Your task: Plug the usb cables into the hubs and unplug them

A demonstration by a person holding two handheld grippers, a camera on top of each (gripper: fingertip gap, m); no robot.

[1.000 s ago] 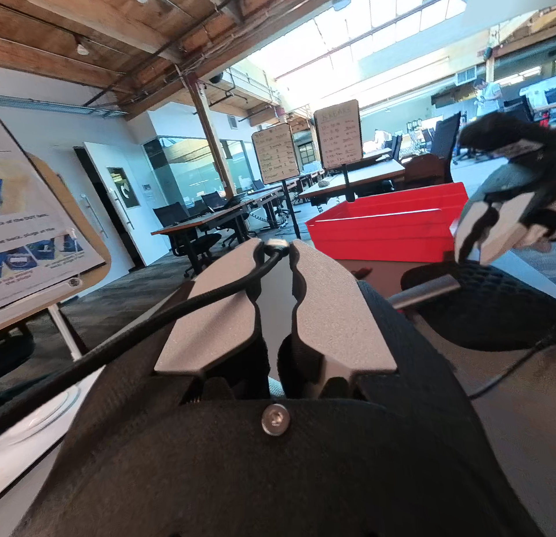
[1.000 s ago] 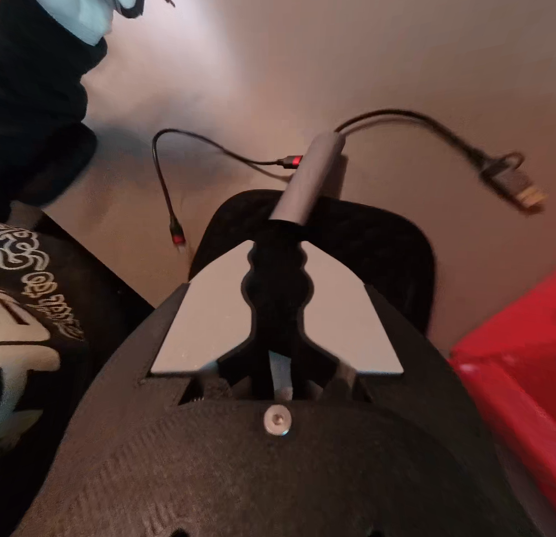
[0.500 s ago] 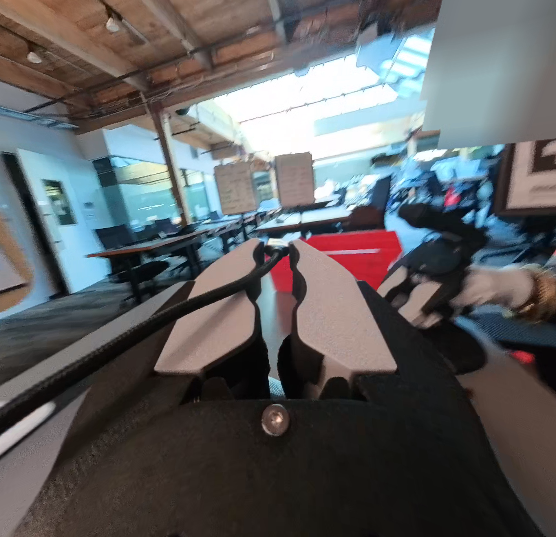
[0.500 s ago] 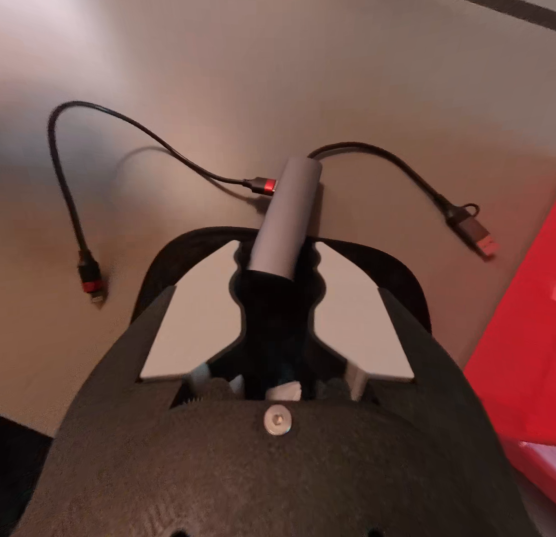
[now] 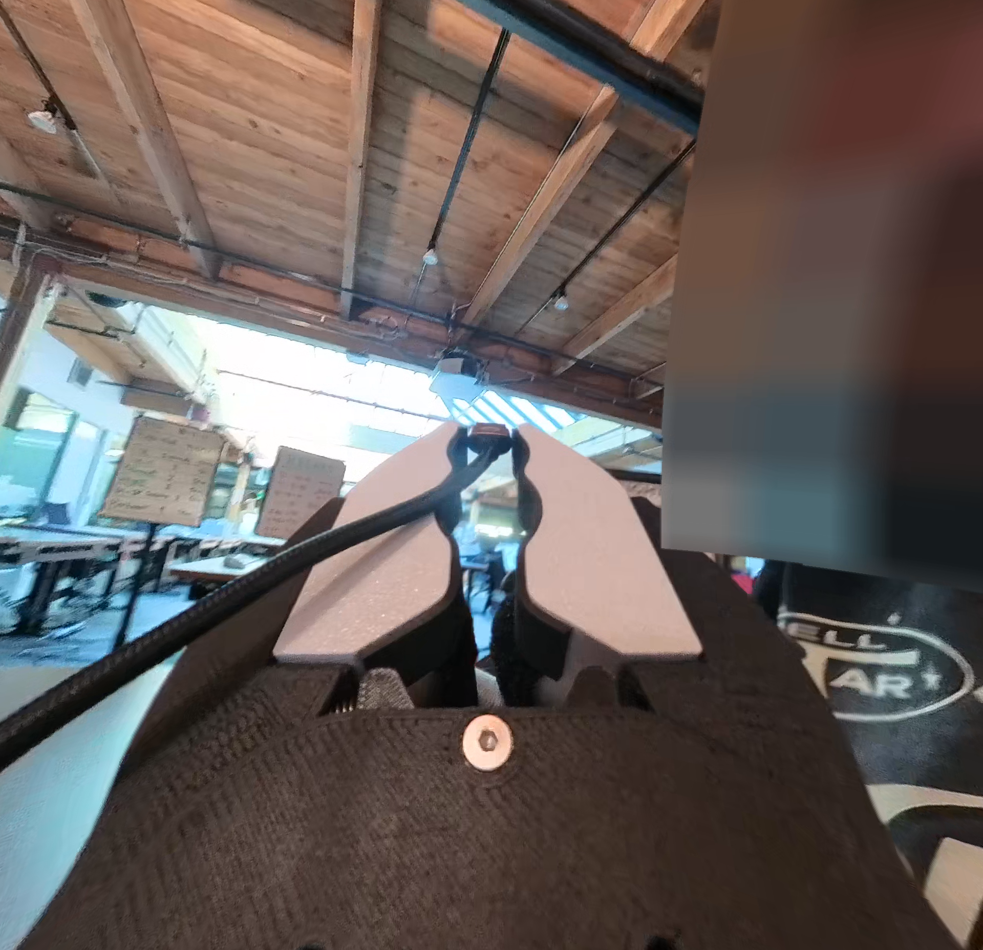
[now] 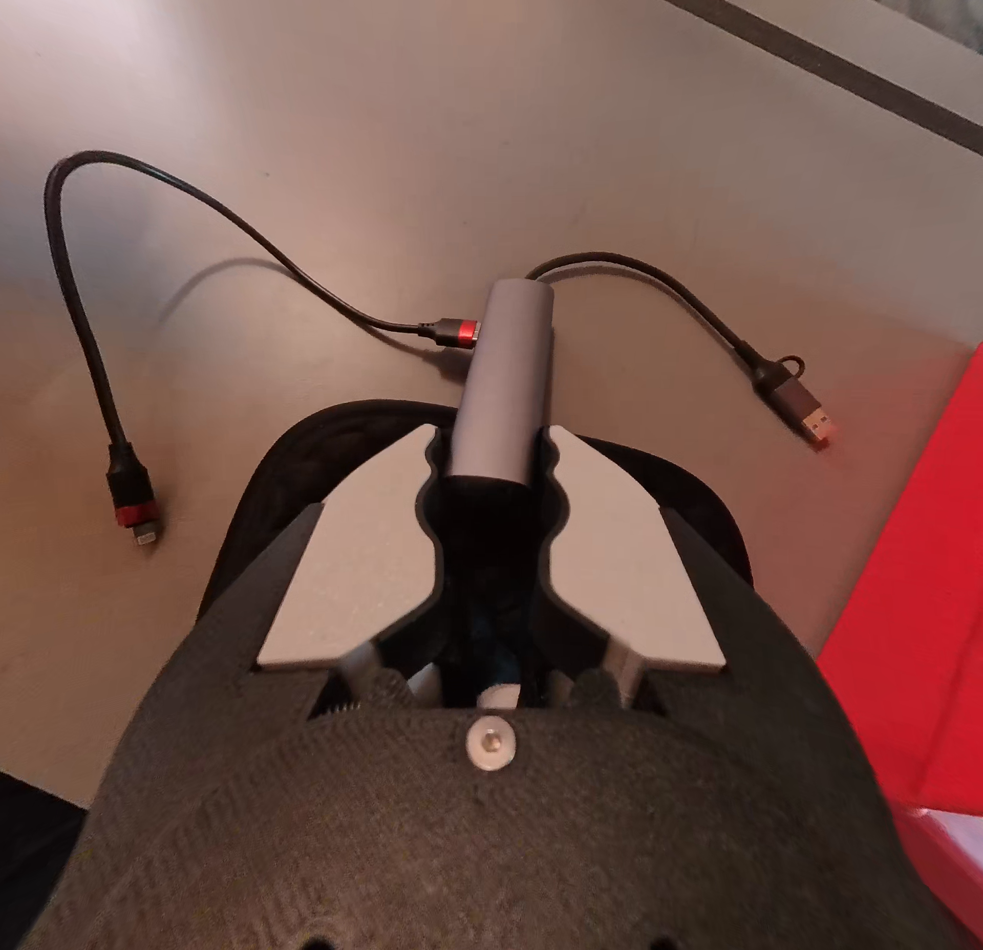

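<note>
In the right wrist view a grey USB hub (image 6: 505, 371) lies half on a black pad (image 6: 298, 446) on the table. My right gripper (image 6: 492, 435) is closed on the hub's near end, one finger against each side. A black cable with a red-ringed plug (image 6: 460, 333) sits in the hub's left side; its free end (image 6: 133, 509) lies at the left. The hub's own lead ends in a USB plug (image 6: 798, 414) at the right. My left gripper (image 5: 488, 438) points up at the ceiling, shut on the plug of a black braided cable (image 5: 213, 595) that trails down to the left.
A red bin (image 6: 915, 579) stands close at the right of the hub. The grey table (image 6: 478, 127) has its far edge at the upper right. A person's black printed shirt (image 5: 877, 674) is right of my left gripper. Desks and boards stand far off (image 5: 165, 478).
My left gripper has tilted up from the room toward the ceiling, still holding the cable. My right gripper's fingers have spread and moved forward around the hub's near end.
</note>
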